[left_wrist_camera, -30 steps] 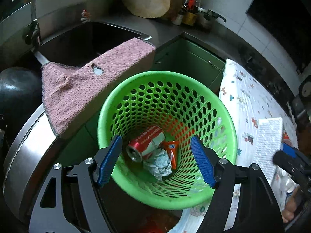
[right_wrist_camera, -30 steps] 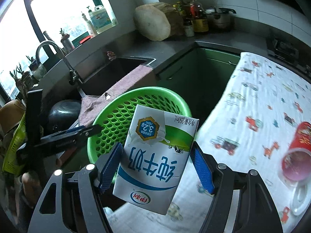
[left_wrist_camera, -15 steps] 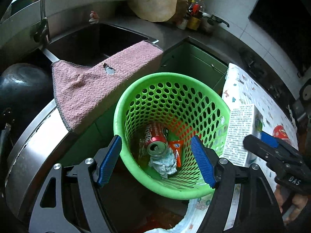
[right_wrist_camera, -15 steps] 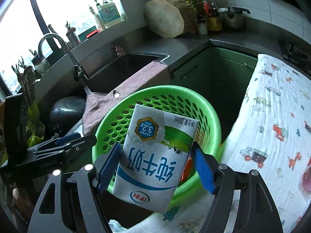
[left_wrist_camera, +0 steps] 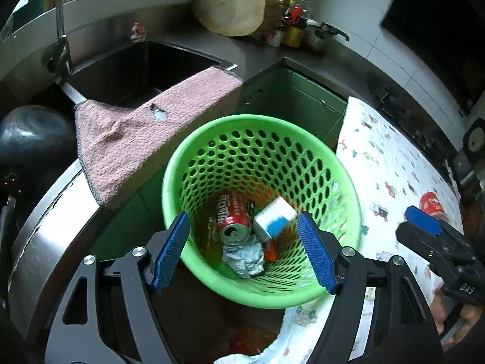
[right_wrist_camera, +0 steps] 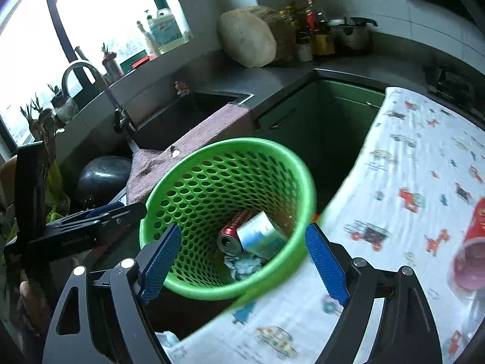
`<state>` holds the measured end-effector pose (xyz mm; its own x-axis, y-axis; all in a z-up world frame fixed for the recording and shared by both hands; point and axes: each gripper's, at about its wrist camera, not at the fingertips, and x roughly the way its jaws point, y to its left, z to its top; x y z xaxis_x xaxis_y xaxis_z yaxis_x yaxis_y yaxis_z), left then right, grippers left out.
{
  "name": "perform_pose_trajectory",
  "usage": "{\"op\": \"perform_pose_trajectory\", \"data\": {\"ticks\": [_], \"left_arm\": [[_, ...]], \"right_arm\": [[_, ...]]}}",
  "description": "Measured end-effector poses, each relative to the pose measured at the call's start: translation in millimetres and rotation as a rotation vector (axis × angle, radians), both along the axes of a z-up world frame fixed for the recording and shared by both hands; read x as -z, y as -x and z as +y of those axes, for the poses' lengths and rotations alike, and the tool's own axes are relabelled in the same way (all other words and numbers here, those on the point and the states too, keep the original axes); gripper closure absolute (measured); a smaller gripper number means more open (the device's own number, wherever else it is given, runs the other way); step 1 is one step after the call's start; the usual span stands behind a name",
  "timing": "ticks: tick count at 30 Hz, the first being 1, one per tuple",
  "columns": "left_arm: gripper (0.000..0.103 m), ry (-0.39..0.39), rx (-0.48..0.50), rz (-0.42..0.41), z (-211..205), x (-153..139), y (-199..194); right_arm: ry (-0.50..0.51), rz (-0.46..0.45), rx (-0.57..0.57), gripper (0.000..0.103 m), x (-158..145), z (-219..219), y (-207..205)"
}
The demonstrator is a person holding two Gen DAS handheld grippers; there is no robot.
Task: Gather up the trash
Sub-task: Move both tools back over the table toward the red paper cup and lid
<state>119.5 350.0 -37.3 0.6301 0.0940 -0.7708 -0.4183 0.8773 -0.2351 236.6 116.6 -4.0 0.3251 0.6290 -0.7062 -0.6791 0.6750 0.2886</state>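
Both our left gripper (left_wrist_camera: 242, 251) and right gripper (right_wrist_camera: 244, 262) gape empty, milk carton (right_wrist_camera: 260, 238) in green basket (right_wrist_camera: 306, 176); red cup (right_wrist_camera: 471, 248) at 3 o'clock could roll off cloth (right_wrist_camera: 409, 157) if nudged.

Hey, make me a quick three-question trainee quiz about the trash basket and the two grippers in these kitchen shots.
1. True or false: the milk carton lies inside the green basket.
2. Which item remains on the printed cloth? A) red cup B) soda can C) crumpled paper
3. Fill in: the right gripper is ____, with nothing between its fingers.

Key: 1 true; 2 A; 3 open. The left gripper is open too.
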Motion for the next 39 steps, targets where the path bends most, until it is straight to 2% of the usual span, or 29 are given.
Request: {"op": "perform_pose_trajectory", "data": {"ticks": [9,18,26,32,39], "left_arm": [[0.026,-0.029,0.071,-0.025,-45,-19,-12],[0.021,-0.042,0.15,-0.033,-99,-33,-28],[0.017,-0.056,0.227,-0.032,-155,-43,-50],[0.012,-0.062,0.28,-0.021,-196,-49,-72],[0.01,-0.051,0.343,0.005,-238,-51,-103]], "right_arm": [[0.029,-0.041,0.113,0.021,-13,-78,2],[0.079,-0.07,0.229,0.014,-21,-175,-1],[0.189,-0.068,0.29,0.01,-10,-243,-14],[0.23,0.002,0.304,0.01,12,-271,-31],[0.267,0.047,0.273,0.009,32,-275,-48]]}}
